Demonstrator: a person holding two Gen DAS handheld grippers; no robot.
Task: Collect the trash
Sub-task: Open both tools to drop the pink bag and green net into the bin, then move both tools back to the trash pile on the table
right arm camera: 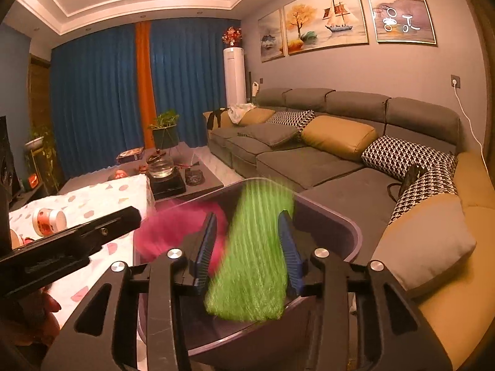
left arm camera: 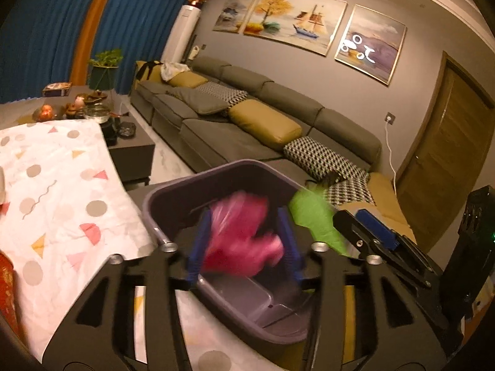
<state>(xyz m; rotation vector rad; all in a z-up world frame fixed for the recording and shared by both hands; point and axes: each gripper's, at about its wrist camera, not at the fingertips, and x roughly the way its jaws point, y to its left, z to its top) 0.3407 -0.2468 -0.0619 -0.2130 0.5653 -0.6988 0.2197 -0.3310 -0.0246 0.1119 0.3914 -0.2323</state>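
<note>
A grey plastic bin (left arm camera: 161, 204) stands beside the table; it also shows in the right wrist view (right arm camera: 352, 232). A pink bag (left arm camera: 244, 238), motion-blurred, is between the fingers of my left gripper (left arm camera: 244, 244) over the bin; the fingers stand apart and do not pinch it. A green bag (right arm camera: 253, 259), streaked with blur, is between the spread fingers of my right gripper (right arm camera: 247, 247) over the bin. The green bag (left arm camera: 315, 219) and the right gripper (left arm camera: 371, 235) show at the right of the left wrist view. The pink bag (right arm camera: 173, 228) shows blurred in the right wrist view.
A table with a white patterned cloth (left arm camera: 62, 191) lies left of the bin, with a white jar (right arm camera: 49, 221) on it. A dark coffee table (right arm camera: 191, 179) with a glass bowl stands beyond. A grey sofa (right arm camera: 309, 160) with cushions runs along the right.
</note>
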